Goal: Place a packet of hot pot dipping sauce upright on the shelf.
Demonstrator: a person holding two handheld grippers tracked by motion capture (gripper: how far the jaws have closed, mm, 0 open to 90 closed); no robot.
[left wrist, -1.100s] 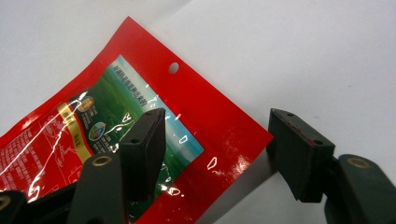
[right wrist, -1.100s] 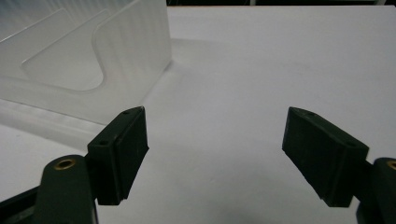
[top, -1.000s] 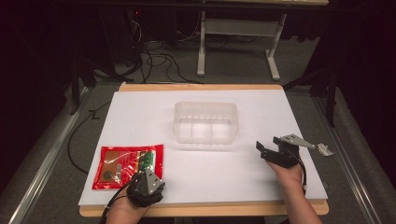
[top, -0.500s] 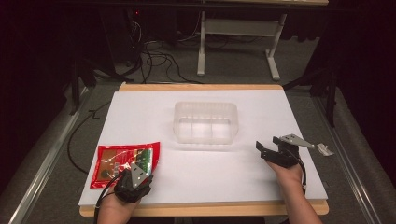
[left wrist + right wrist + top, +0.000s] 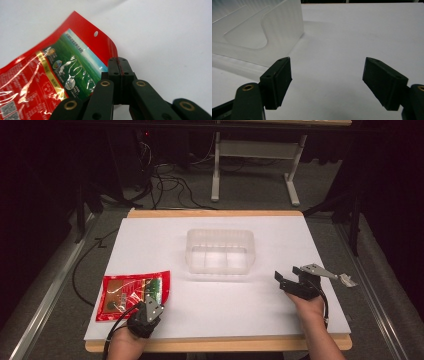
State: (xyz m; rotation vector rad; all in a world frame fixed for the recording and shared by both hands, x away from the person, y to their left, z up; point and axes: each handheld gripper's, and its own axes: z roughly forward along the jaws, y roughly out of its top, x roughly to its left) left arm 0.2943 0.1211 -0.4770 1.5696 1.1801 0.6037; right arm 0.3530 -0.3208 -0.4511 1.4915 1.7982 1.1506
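Packet [image 5: 132, 294]: lying flat at the table's [image 5: 165, 235] near-left corner, well apart from the clear tub [image 5: 220, 251]; its right corner is curling up between the jaws.
Left gripper [image 5: 156, 299]: its jaws have just been closing and are now pinching the packet's red edge [image 5: 112, 53]; the hand is reaching in low from the near edge, angling forward.
Risk: I'm judging the bite as thin; the slick film could be slipping free on a lift, or the packet swinging and folding.
Right gripper [image 5: 327, 82]: jaws spread, nothing between them; hovering level near the tub's right side, hand resting by the near-right edge.
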